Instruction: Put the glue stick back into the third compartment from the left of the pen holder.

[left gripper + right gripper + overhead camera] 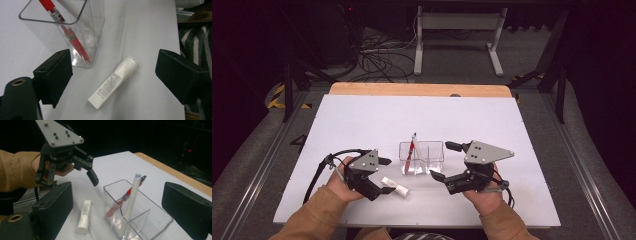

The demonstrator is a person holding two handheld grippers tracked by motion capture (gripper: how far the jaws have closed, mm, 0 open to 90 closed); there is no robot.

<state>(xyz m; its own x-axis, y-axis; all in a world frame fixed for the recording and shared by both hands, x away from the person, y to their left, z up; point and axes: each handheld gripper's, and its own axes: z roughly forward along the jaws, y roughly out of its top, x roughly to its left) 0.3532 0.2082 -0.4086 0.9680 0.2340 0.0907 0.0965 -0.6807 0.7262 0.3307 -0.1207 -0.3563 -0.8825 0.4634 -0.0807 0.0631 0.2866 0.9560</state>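
Black jaws of the left gripper [113, 75] stand wide apart at the lower corners of the left gripper view, and between them, untouched, lies the white tube [114, 82] flat on the table [150, 30], centre of frame, cap toward the upper right. In the high view the tube [395, 186] sits low and just left of centre, near the clear box [421, 157]. The right gripper [443, 161], right of the box, also has its jaws apart, holding nothing.

Risks, as I judge them: the tube is round and could roll or skid away if one pad meets it first; a grip near the cap may let it pivot. The box is light and close, so a jaw swinging past could tip it and spill the red pen [67, 32] and white pen [131, 195].

The tube's print is too small to read. Clear walls blur where the pens' lower ends rest.
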